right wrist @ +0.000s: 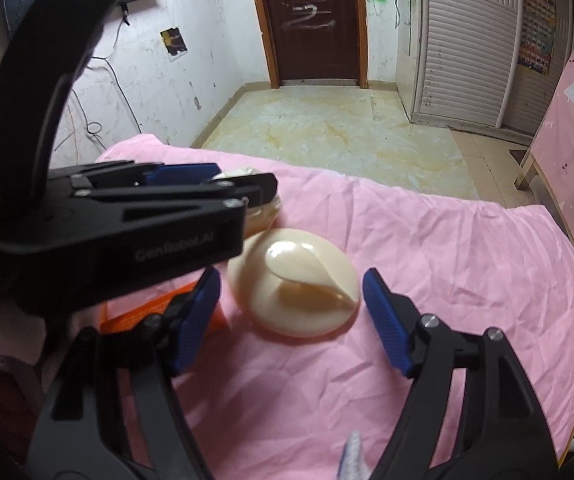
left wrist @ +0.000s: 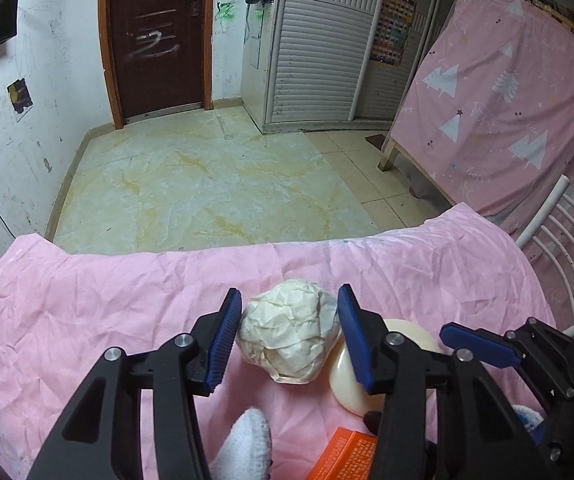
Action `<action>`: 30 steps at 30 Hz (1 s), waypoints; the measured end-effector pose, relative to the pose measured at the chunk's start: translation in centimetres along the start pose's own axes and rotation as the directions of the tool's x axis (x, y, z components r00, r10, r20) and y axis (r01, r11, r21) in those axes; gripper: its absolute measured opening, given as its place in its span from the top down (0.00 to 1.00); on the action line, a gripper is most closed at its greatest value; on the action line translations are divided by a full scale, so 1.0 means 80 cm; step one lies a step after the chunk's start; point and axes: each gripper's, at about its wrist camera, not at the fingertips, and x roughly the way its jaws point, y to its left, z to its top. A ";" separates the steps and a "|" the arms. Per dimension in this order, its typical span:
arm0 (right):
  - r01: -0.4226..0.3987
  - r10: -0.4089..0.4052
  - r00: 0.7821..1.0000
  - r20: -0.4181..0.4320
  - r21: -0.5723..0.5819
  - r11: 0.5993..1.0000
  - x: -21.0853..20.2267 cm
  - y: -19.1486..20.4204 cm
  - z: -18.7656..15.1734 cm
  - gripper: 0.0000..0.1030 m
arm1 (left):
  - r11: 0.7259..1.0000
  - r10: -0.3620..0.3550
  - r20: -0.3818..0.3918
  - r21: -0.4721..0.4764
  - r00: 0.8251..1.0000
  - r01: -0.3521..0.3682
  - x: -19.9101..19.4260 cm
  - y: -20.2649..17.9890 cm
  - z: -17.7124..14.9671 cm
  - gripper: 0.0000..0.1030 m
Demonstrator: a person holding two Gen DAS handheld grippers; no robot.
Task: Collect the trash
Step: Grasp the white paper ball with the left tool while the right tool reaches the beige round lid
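A crumpled ball of whitish paper (left wrist: 287,336) lies on the pink cloth (left wrist: 87,312). My left gripper (left wrist: 289,338) is open with its blue pads on either side of the ball, close to it. A cream dome-shaped lid (right wrist: 295,284) lies just right of the ball; it also shows in the left wrist view (left wrist: 347,380). My right gripper (right wrist: 291,320) is open and straddles the lid from the near side. The left gripper's black body (right wrist: 127,216) crosses the right wrist view and hides most of the paper ball (right wrist: 235,172). An orange box (left wrist: 343,456) lies near me.
The pink cloth ends at a far edge over a marble tile floor (left wrist: 207,184). A white wire rack (left wrist: 559,248) stands at the right. A pink tree-print sheet (left wrist: 507,112) hangs at the right. A brown door (left wrist: 155,36) is at the back.
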 end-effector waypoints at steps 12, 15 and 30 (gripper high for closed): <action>0.027 -0.027 0.999 -0.042 -0.018 0.999 0.024 0.008 0.010 0.29 | 0.995 -0.040 0.052 -0.090 0.998 0.045 -0.024 0.029 0.008 0.63; 0.034 -0.035 0.998 -0.049 -0.021 0.999 0.029 0.013 0.014 0.29 | 0.993 -0.041 0.079 -0.106 0.996 0.050 -0.036 0.035 0.012 0.63; 0.072 -0.072 0.996 -0.052 -0.009 0.997 0.034 0.014 0.017 0.31 | 0.988 -0.048 0.131 -0.140 0.990 0.066 -0.061 0.051 0.013 0.63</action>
